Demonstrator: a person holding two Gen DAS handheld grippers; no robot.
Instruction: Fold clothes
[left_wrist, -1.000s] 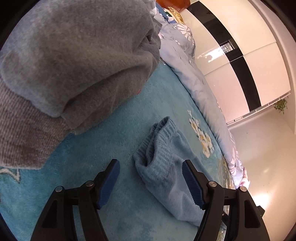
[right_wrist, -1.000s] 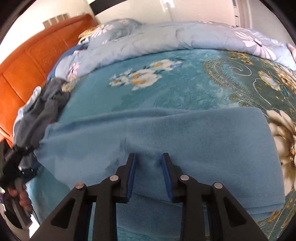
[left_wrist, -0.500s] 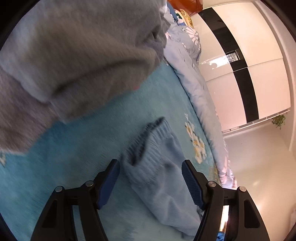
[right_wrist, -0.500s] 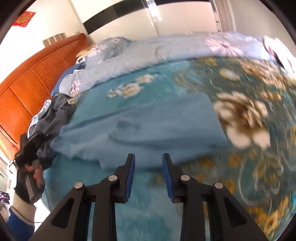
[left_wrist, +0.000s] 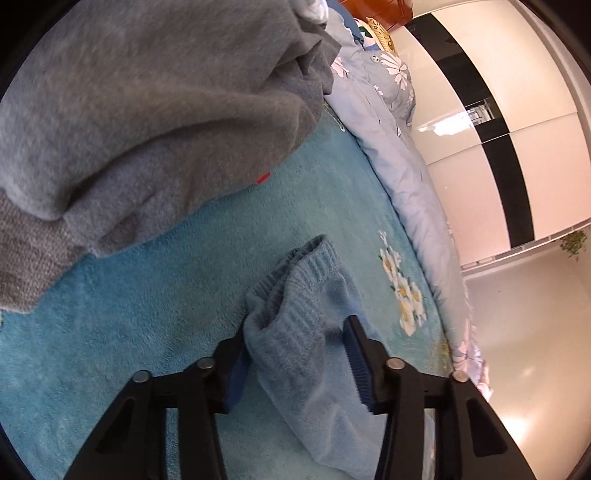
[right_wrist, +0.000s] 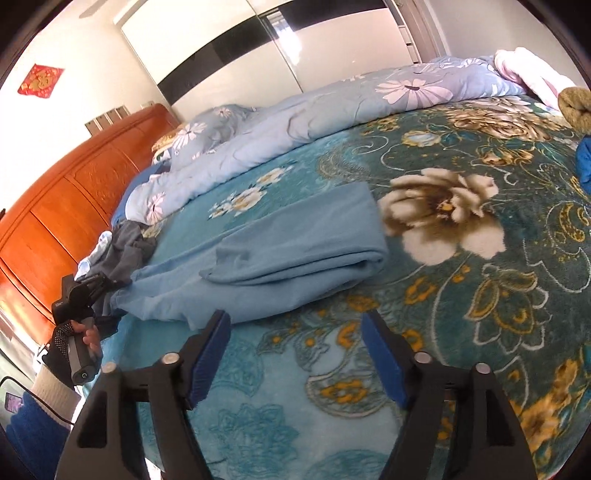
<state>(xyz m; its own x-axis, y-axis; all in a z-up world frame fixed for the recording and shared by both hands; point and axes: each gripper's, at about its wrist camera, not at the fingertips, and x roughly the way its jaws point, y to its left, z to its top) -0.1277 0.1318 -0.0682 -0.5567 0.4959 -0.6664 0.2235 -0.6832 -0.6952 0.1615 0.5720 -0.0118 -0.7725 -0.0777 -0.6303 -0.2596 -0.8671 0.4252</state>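
Note:
A light blue fleece garment (right_wrist: 280, 254) lies partly folded on the teal floral blanket (right_wrist: 480, 295). Its ribbed cuff end (left_wrist: 295, 295) shows in the left wrist view. My left gripper (left_wrist: 295, 354) has its jaws around this cuffed end, both pads against the cloth. My right gripper (right_wrist: 295, 350) is open and empty, above the blanket just in front of the garment's near edge. The left gripper also shows in the right wrist view (right_wrist: 79, 295), at the garment's left end.
A grey fleece garment (left_wrist: 147, 110) is heaped close to the cuff. A pale blue floral duvet (right_wrist: 295, 122) is bunched along the far side. An orange wooden headboard (right_wrist: 74, 206) stands at the left. A brown item (right_wrist: 576, 105) and a dark blue item (right_wrist: 583, 162) lie at the right.
My left gripper moved forward and closed on the blue cuffed end. My right gripper let go of the blue garment, pulled back from it and opened wide.

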